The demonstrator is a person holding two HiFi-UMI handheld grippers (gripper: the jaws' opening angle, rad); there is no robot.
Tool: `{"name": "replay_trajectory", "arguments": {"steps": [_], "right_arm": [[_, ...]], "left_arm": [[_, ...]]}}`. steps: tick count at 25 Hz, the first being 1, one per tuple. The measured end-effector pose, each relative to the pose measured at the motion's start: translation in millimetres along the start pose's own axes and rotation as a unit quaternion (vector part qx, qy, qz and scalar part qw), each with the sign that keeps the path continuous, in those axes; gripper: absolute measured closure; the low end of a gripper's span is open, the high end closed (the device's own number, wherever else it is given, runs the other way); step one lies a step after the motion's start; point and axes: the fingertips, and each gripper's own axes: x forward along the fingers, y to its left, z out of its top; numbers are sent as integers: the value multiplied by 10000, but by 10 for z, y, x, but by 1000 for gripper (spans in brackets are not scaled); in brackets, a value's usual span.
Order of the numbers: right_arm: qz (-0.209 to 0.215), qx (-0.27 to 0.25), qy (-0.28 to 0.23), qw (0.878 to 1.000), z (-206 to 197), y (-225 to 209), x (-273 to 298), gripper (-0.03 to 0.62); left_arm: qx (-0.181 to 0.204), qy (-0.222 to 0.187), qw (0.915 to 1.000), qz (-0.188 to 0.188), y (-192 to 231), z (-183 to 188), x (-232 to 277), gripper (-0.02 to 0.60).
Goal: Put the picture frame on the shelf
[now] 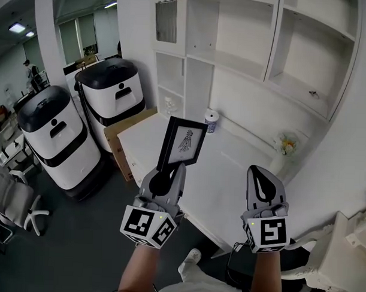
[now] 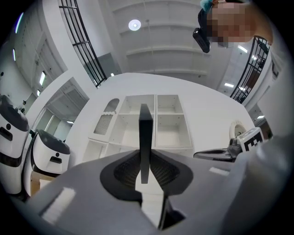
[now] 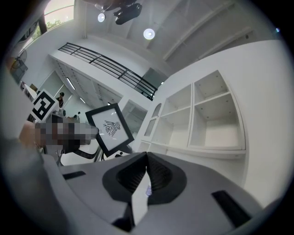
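Observation:
A black picture frame (image 1: 183,141) with a white mat and a small dark drawing stands upright above the white desk (image 1: 230,180), pinched at its lower edge by my left gripper (image 1: 172,169). The left gripper view shows the frame (image 2: 145,133) edge-on between the pads, with the white shelf unit (image 2: 156,121) straight beyond it. My right gripper (image 1: 260,174) hovers to the right over the desk, shut with nothing in it. In the right gripper view the frame (image 3: 109,128) faces the camera at the left and the open shelf compartments (image 3: 206,114) lie ahead.
The shelf unit (image 1: 234,60) rises behind the desk. A small cup (image 1: 212,120) and a flower bunch (image 1: 286,143) sit at the desk's back. Two white-and-black machines (image 1: 110,92) and a cardboard box (image 1: 120,140) stand at the left; a white chair (image 1: 341,255) is at the lower right.

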Motion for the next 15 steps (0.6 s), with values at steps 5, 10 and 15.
{"name": "replay_trajectory", "arguments": {"steps": [5, 10, 15], "right_arm": [[12, 22, 13, 10000, -162, -233, 573, 586], [-72, 57, 8, 10000, -307, -546, 1004, 586], [-175, 186, 16, 9997, -467, -825, 1343, 586]], "left_arm": [[-34, 14, 10000, -16, 266, -106, 608, 511], [-79, -2, 9998, -192, 389, -164, 1225, 511], [-404, -72, 9983, -413, 464, -138, 1734, 511]]}}
